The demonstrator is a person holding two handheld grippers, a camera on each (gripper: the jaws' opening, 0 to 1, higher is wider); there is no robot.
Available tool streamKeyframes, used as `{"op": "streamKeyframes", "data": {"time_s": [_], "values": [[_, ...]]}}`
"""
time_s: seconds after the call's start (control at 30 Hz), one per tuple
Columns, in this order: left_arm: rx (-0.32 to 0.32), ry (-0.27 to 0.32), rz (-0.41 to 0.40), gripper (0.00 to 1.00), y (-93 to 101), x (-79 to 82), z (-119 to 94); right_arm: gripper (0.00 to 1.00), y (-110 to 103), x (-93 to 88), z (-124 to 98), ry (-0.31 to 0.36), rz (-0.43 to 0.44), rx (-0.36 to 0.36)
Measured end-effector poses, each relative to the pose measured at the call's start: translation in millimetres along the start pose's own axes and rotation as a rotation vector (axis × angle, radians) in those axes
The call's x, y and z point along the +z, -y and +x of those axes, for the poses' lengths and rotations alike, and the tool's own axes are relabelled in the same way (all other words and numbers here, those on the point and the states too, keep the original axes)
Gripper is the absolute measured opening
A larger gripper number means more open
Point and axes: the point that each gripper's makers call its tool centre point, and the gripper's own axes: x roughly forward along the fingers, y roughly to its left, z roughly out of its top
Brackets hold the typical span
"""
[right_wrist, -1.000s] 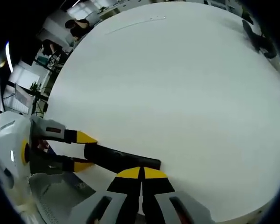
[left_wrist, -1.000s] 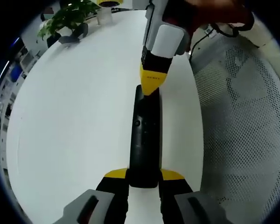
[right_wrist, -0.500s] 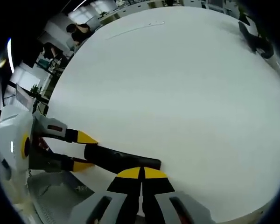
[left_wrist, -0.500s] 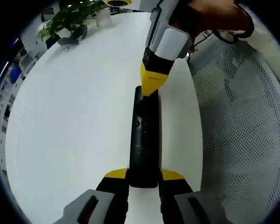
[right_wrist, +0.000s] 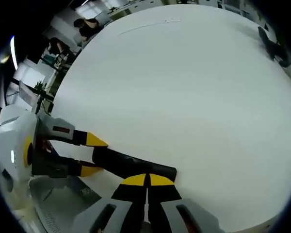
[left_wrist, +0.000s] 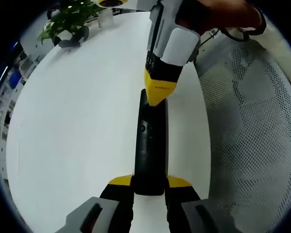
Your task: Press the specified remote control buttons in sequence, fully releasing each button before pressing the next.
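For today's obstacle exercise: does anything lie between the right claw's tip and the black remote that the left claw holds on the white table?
Nothing visible does. The right claw, shut, has its yellow tip right at the far end of the remote, whose near end sits between the left claw's jaws. The white table around them is bare.

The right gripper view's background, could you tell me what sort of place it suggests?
Probably an open office or lab: a large white table, a potted plant on it, and people among desks beyond.
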Motion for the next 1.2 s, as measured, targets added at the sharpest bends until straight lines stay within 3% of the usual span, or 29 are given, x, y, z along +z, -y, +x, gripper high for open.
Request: {"op": "streamKeyframes", "data": {"time_s": [0.37,0.83,1.2], "values": [[-0.002,0.014,-0.007,0.22,-0.1,0.2,-0.2,0.00,-1.1,-0.6,0.3,0.022,-0.050,-0.051],[-0.001,0.011,0.000,0.22,0.4,0.4,0.1,0.00,0.0,-0.8,-0.3,0.056,0.002,-0.005],[-0.005,0.015,-0.005,0.22,-0.2,0.3,0.3,0.00,-5.5,8.9,-0.1,0.059,-0.034,-0.006]]}}
